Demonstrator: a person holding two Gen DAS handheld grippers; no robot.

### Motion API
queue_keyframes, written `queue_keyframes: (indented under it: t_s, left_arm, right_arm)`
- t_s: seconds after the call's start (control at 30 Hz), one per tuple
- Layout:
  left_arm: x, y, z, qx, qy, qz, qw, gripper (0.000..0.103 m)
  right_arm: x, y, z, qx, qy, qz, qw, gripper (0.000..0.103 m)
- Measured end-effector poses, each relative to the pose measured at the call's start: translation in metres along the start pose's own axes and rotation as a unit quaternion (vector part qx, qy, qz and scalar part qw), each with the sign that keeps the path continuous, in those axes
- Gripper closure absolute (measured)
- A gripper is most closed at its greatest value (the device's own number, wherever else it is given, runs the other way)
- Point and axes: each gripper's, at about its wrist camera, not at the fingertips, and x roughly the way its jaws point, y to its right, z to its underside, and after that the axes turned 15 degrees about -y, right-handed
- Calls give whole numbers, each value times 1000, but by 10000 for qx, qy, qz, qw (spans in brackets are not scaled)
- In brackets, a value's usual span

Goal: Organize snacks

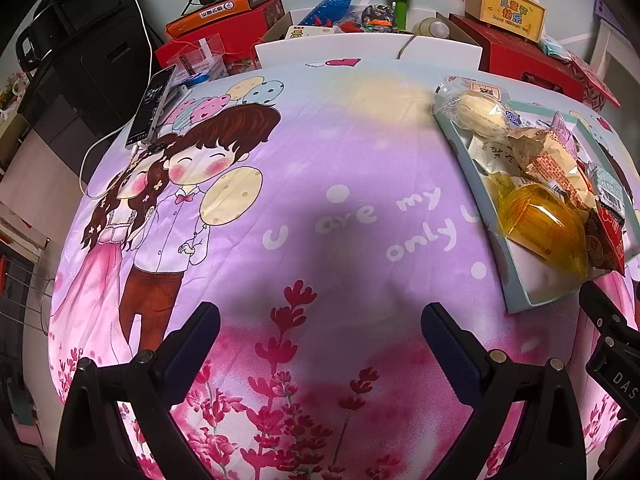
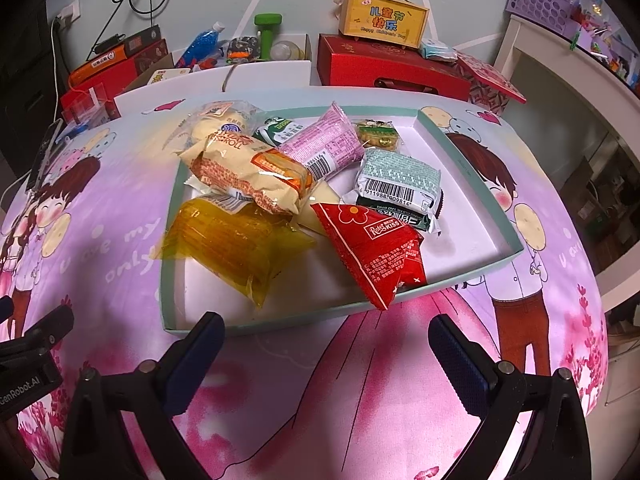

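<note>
Shallow rectangular tray (image 2: 472,152), pale teal cardboard rim, white floor, sits on a desk covered with a soft printed cloth (image 2: 360,380) in purple and pink cartoon figures. All snacks are piled inside the tray. Glossy translucent yellow pouch (image 2: 236,244) lies at the near left, crinkled; a matte cream roll wrapper (image 2: 248,168) overlaps its far edge. Red foil triangular packet (image 2: 372,244) pokes over the near rim. Grey-white barcode packet (image 2: 400,180) is stacked on a dark one; pink wrapper (image 2: 324,144) lies behind, a clear bag of a pale round bun (image 2: 216,120) at the far left corner.

Left hand-held gripper (image 1: 320,332): released, jaws wide apart over bare cloth, tray (image 1: 472,184) to its right. Right hand-held gripper (image 2: 326,340): also released, ribbed blue pads (image 2: 460,360) apart, empty, just short of the tray's near rim.
</note>
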Motion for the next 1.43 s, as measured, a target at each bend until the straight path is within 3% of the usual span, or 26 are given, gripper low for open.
queue_keyframes:
  t_s: [1.2,1.43]
  left_arm:
    - [0,2,0,-10,0,-8,10000,2]
    - [-7,2,1,52,180,74,9998,2]
  right_arm:
    - [0,0,0,0,-7,-1,10000,0]
    - [0,1,0,-1,-5,1,10000,0]
